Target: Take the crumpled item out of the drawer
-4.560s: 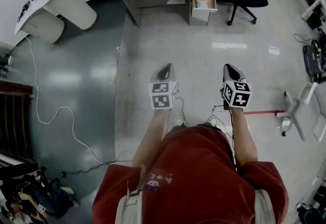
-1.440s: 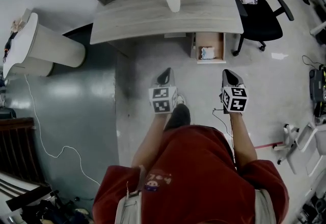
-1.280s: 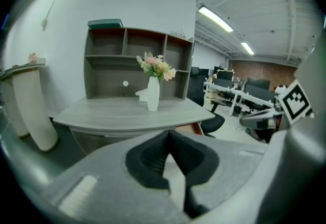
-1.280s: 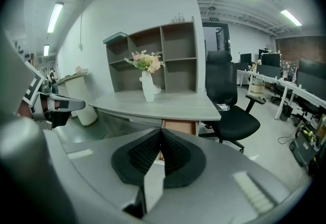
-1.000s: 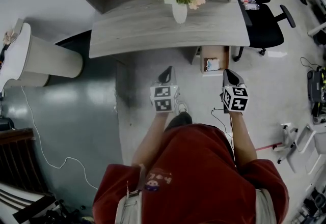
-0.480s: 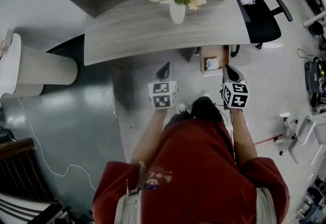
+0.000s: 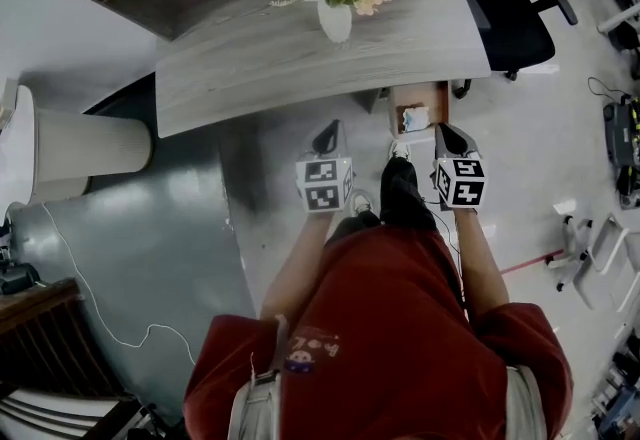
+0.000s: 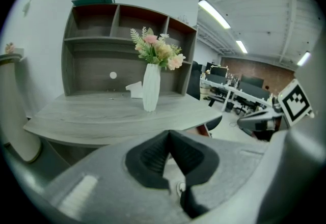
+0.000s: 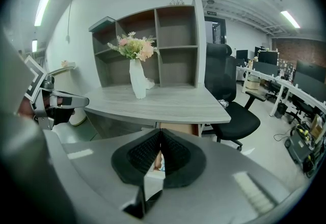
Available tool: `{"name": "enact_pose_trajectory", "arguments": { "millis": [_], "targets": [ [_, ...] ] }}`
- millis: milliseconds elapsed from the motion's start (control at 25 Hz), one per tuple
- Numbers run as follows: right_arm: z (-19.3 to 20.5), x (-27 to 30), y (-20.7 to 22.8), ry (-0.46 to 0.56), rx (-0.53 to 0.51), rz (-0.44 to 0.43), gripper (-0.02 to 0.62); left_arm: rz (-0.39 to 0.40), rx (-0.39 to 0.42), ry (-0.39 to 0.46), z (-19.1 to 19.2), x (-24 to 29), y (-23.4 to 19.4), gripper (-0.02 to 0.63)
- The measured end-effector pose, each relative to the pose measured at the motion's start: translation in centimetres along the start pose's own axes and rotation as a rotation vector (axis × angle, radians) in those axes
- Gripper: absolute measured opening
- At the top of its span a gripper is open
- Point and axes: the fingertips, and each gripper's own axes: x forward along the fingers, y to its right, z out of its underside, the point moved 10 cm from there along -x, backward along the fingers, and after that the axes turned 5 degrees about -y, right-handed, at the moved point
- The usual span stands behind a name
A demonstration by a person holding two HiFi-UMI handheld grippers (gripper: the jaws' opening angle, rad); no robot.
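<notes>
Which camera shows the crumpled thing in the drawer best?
The head view: it looks straight down into the open drawer, where the crumpled item lies in full sight, pale against the wood. The right gripper view catches at most a sliver of it past its jaws; the left gripper view shows none of it.

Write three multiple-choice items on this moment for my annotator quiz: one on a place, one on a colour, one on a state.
1. Where does the crumpled item lie?
A) in the open drawer under the desk
B) on the desk top
C) on the chair seat

2. What colour is the vase?
A) black
B) white
C) red

3. How do the right gripper's jaws stand?
A) wide apart
B) clamped on the crumpled item
C) together, with nothing between them

Answers:
1 A, the head view shows it inside the pulled-out drawer.
2 B, it is white under the pink flowers.
3 C, the right gripper view shows the jaw tips meeting.
</notes>
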Motion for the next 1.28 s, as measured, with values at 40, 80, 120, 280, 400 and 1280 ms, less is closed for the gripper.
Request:
{"name": "enact_pose_trajectory", "arguments": {
  "millis": [40, 80, 120, 280, 400, 1280],
  "targets": [
    [0.2, 0.4, 0.2, -0.008, 0.003, -0.004, 0.0, 0.0, -0.002, -0.002, 0.0, 0.4, 0.1, -0.003],
    [0.4, 0.7, 0.5, -0.016, 0.006, -0.007, 0.001, -0.001, -0.005, -0.003, 0.1, 0.7, 0.2, -0.003],
    [0.6, 1.2, 0.7, -0.025, 0.008, -0.008, 0.001, -0.001, -0.008, -0.004, 0.2, 1.1, 0.3, -0.003],
    [1.6, 2.9, 1.8, -0.063, 0.002, -0.014, 0.002, 0.008, -0.009, -0.035, 1.0, 2.7, 0.8, -0.003],
    [2.2, 4.4, 2.6, -0.094, 0.006, -0.024, 0.004, 0.009, -0.003, -0.071, 1.7, 4.1, 1.1, -0.003],
    [8.6, 17.9, 5.2, -0.345, -0.044, -0.117, 0.089, 0.016, -0.006, -0.224, 6.4, 12.1, 1.9, -0.003]
  ]
}}
